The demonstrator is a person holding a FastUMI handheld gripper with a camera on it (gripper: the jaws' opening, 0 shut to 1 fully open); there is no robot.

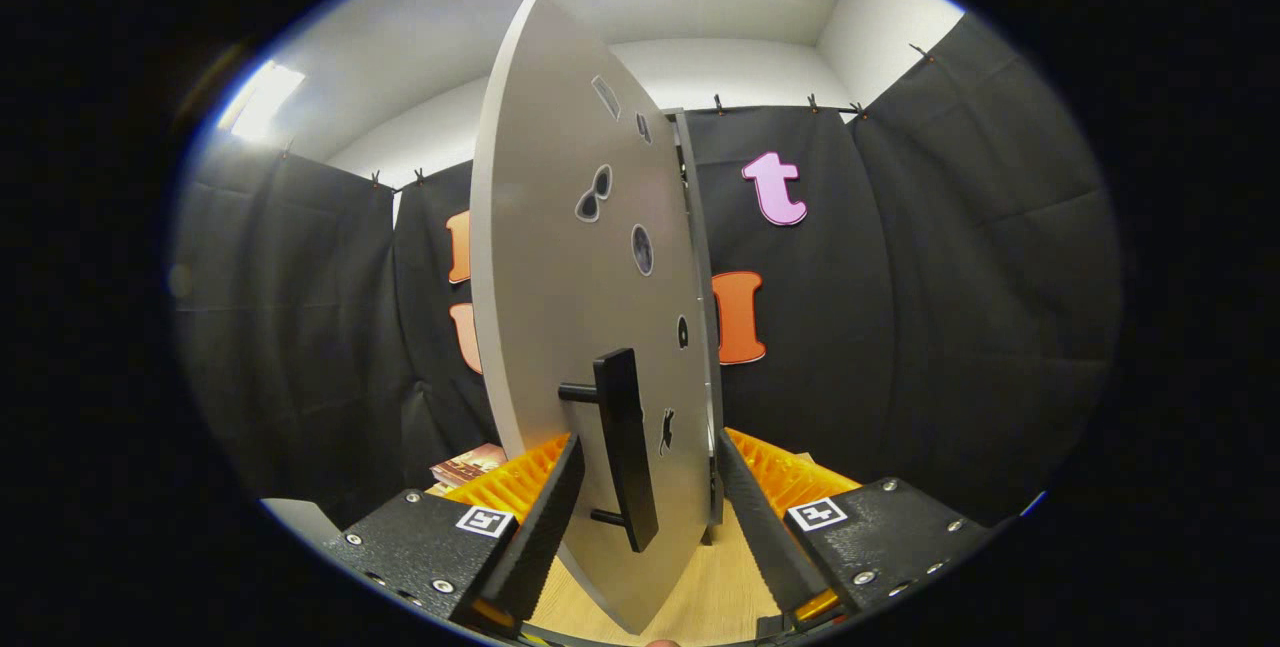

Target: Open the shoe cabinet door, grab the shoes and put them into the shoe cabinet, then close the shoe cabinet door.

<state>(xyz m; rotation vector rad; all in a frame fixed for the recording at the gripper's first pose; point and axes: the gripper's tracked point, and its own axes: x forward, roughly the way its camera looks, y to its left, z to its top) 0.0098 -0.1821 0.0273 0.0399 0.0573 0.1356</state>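
Note:
The grey cabinet door stands swung out, nearly edge-on to me, with small dark stickers on its face. Its black bar handle sits upright on two short posts, low on the door. My gripper is open, and the handle and the door's lower edge lie between its fingers. One finger is beside the handle side, apparently without touching it. The other finger is off the door's far face. The cabinet's body edge shows just behind the door.
A light wooden surface runs under the door and between the fingers. A brownish flat object lies low beyond the finger on the handle side. Black cloth walls close the booth all round.

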